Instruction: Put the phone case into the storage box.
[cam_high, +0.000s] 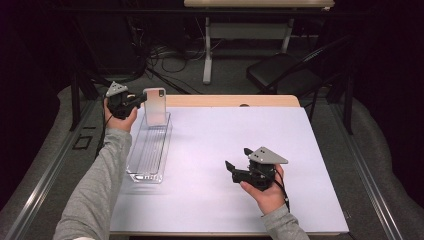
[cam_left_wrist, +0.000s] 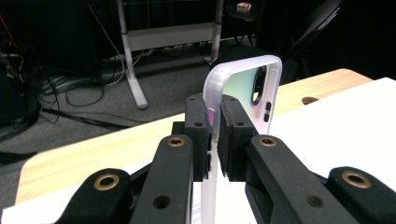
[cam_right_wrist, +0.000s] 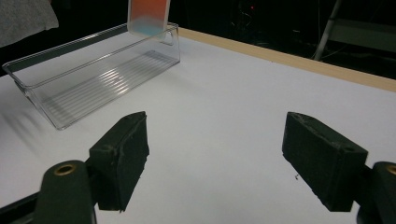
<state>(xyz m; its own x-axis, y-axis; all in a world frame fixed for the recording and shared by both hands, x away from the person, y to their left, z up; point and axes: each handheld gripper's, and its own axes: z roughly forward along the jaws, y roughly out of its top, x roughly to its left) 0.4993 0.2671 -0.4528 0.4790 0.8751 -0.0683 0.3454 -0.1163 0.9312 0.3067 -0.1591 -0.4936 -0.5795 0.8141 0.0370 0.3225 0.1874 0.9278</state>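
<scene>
Left gripper (cam_left_wrist: 212, 135) jaws clamped on edge of phone case (cam_high: 154, 106), held upright over far end of clear tray (cam_high: 145, 162). Case not yet laid inside. Right gripper (cam_high: 239, 162) jaws wide apart, empty, above counter (cam_high: 210, 150).

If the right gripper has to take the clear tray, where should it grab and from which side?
Grip the clear tray by its long right wall, coming down from above with one jaw inside and one outside. The wall is thin, straight and upright, and it faces the open right gripper. Stay toward the near end: the left gripper holds the phone case over the far end.
</scene>
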